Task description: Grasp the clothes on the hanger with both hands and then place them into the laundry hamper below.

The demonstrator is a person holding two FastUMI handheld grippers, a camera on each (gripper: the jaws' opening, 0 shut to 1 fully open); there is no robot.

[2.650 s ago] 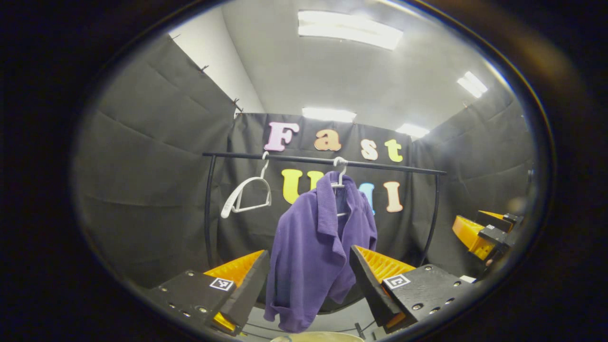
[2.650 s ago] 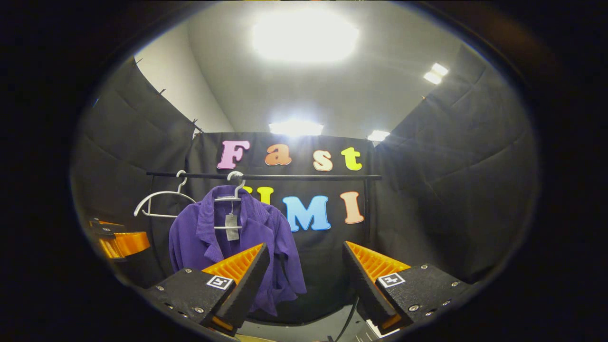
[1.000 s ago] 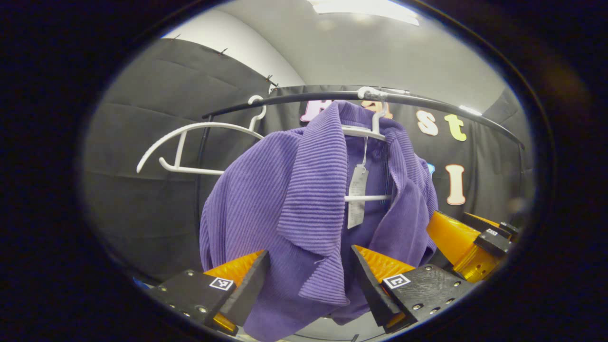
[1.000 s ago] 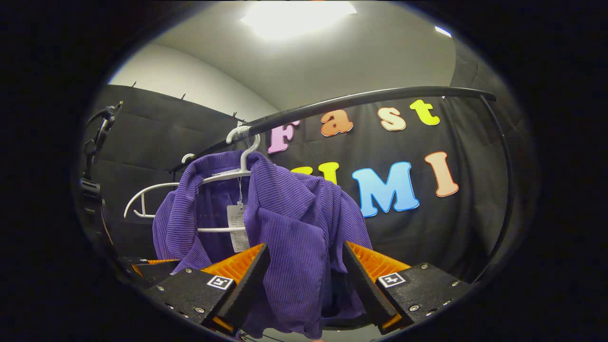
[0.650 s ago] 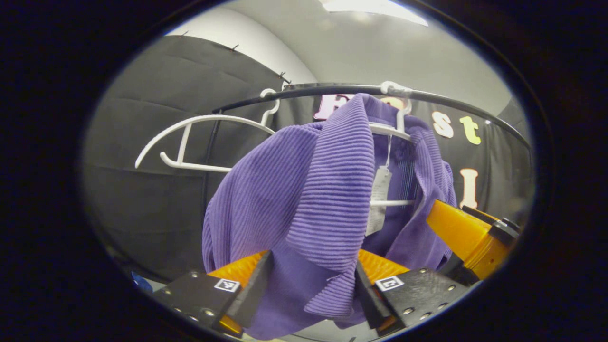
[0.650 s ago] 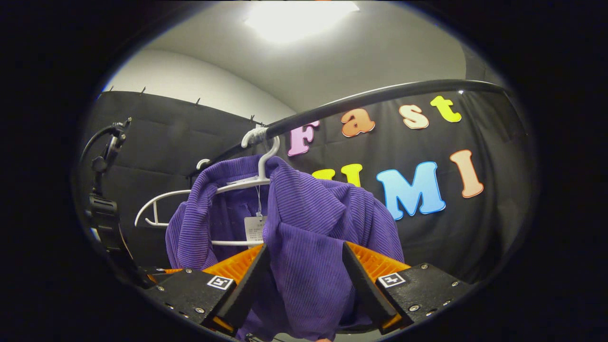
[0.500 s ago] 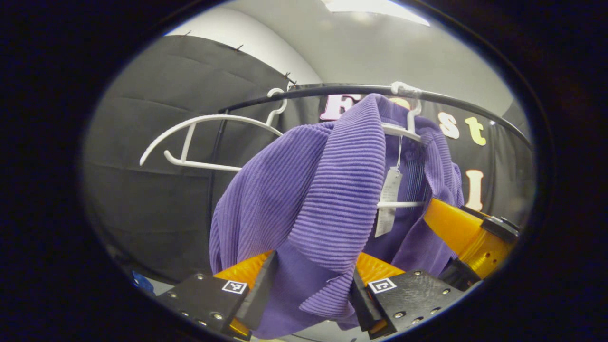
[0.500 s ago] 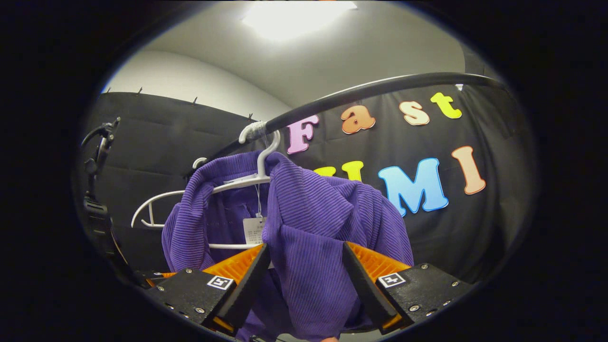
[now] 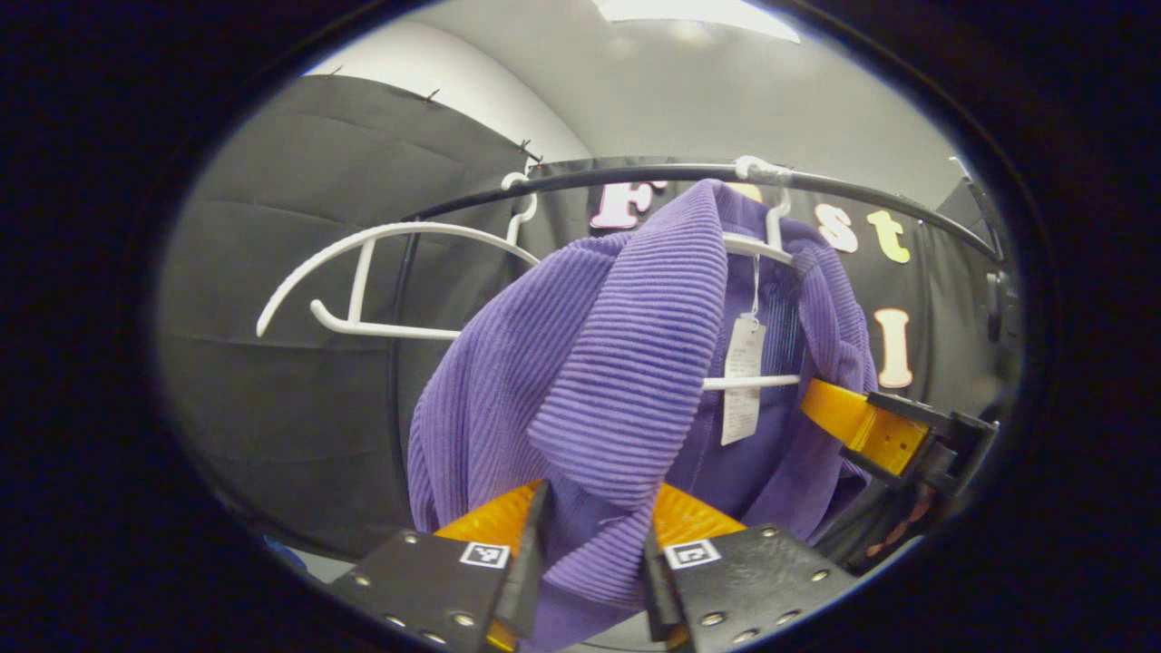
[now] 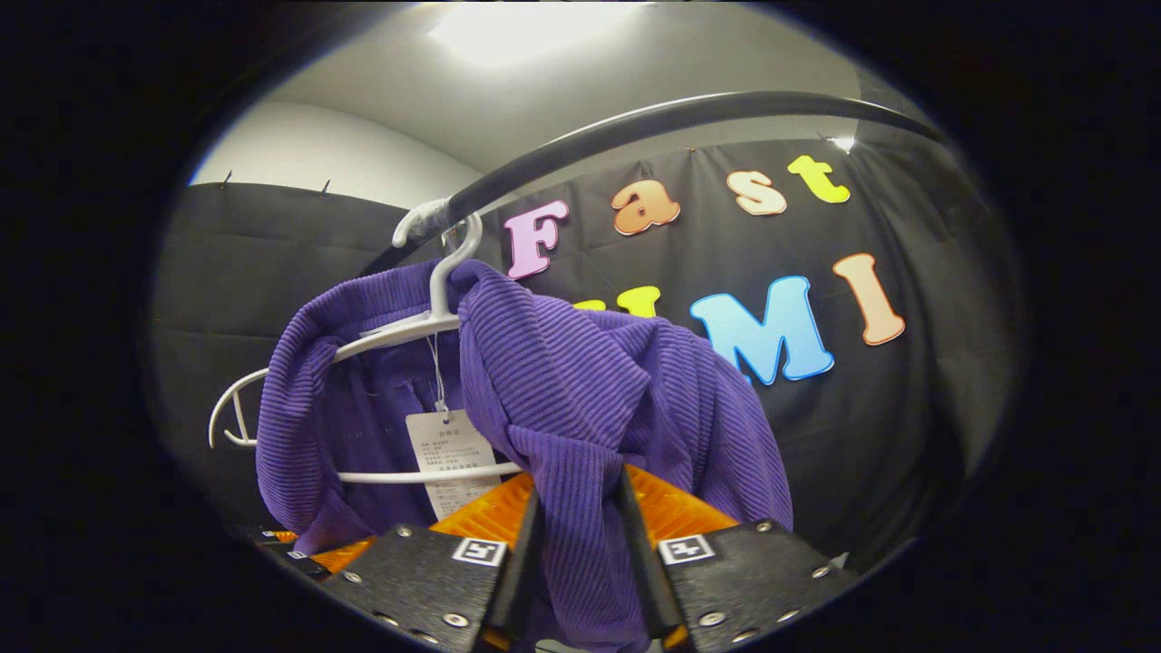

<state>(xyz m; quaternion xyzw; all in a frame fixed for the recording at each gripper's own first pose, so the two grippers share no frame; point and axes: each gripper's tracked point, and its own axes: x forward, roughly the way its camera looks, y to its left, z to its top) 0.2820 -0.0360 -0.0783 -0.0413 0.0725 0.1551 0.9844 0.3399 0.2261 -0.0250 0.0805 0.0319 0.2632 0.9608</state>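
Two grippers pinch one purple ribbed-knit jacket (image 9: 580,363) where it hangs from a black metal clothes rail (image 9: 635,172) in the booth. The jacket drapes over a white plastic hanger (image 10: 426,326) hooked on the rail, its length hanging straight down, collar uppermost. Beside it on the rail hangs a second, bare white plastic hanger (image 9: 363,281).

The left gripper (image 9: 590,567) has its fingers drawn close on the front panel below the collar on its own side, fabric bunched between them. The right gripper (image 10: 576,544) clamps the opposite front panel the same way, and shows in the left gripper view near the garment's far edge. A white paper tag (image 10: 444,458) dangles inside the collar.

Both grips sit low on the jacket, with the hanger's shoulders above and between them; freeing the garment likely calls for drawing each side outward and down off those shoulders. The hamper lies below, out of sight.
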